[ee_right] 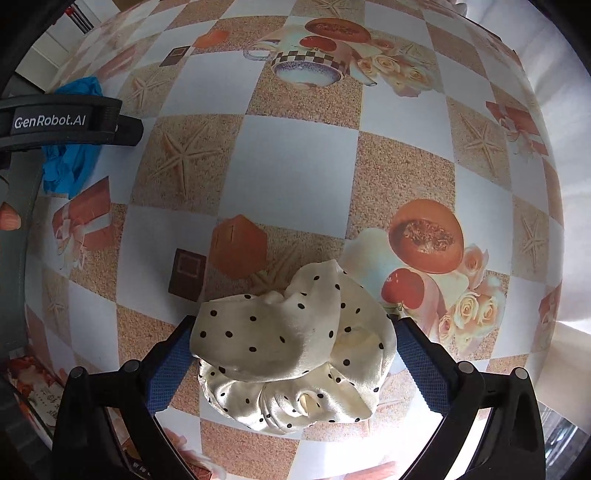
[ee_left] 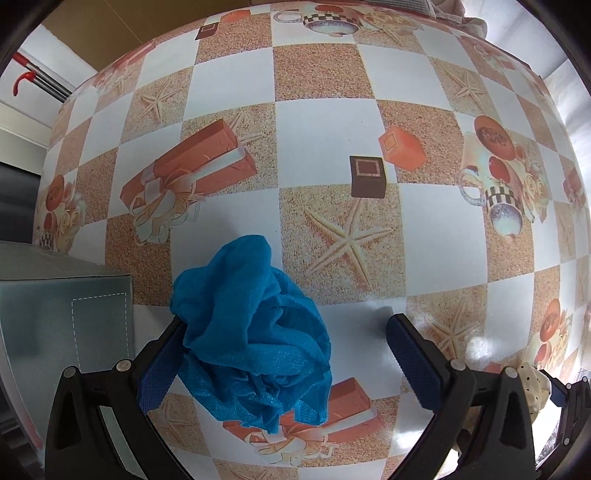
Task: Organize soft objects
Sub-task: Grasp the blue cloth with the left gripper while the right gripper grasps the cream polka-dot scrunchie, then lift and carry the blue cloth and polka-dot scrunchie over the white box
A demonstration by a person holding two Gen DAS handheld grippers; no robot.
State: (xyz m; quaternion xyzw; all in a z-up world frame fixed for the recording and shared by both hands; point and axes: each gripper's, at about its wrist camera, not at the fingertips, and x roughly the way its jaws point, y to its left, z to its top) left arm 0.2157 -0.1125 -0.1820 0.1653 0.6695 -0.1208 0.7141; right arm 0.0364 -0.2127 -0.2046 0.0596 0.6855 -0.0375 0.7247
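A crumpled blue cloth lies between the fingers of my left gripper, against the left finger; the right finger stands well clear of it, so the jaws are open. The cloth also shows in the right wrist view, behind the left gripper's body. A cream polka-dot scrunchie fills the gap of my right gripper; both blue pads touch its sides, jaws wide. It shows at the edge of the left wrist view.
The table wears a checkered cloth printed with starfish, cups and gift boxes. A grey box stands at the left, close to my left gripper. Folded fabric lies at the far edge.
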